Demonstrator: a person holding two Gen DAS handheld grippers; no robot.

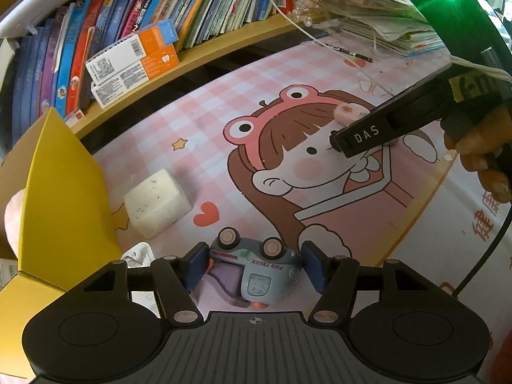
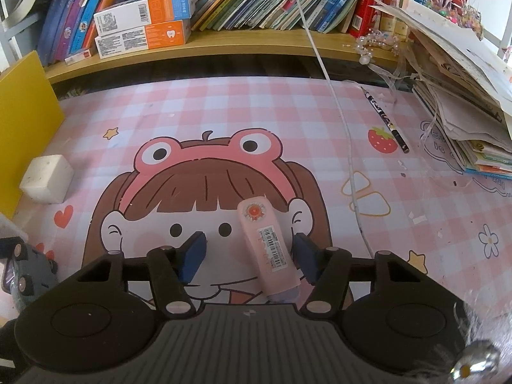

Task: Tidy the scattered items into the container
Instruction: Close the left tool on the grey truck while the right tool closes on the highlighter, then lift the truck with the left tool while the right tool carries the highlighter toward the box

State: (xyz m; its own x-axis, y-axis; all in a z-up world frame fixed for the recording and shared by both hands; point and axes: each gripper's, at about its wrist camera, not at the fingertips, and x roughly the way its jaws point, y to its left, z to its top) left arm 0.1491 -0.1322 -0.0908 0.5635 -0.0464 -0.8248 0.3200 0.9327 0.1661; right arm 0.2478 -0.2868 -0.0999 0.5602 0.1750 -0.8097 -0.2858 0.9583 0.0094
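A grey-blue toy truck (image 1: 256, 267) lies upside down on the pink mat between the open fingers of my left gripper (image 1: 254, 267); the pads stand beside it without clearly pressing. It also shows in the right wrist view (image 2: 28, 272). A pink tube with a barcode label (image 2: 270, 246) lies between the open fingers of my right gripper (image 2: 251, 257), close to the right pad. The right gripper also shows in the left wrist view (image 1: 361, 137), over the pink tube (image 1: 347, 112). A white speckled block (image 1: 156, 203) (image 2: 48, 177) lies by the yellow box (image 1: 60, 198) (image 2: 22, 112) at the left.
A bookshelf (image 2: 224, 41) with books and orange-white cartons (image 2: 144, 22) runs along the back. A pencil (image 2: 385, 120) and a white cable (image 2: 339, 112) lie on the mat. A stack of papers (image 2: 464, 102) sits at the right. A small packet (image 1: 139, 254) lies by the yellow box.
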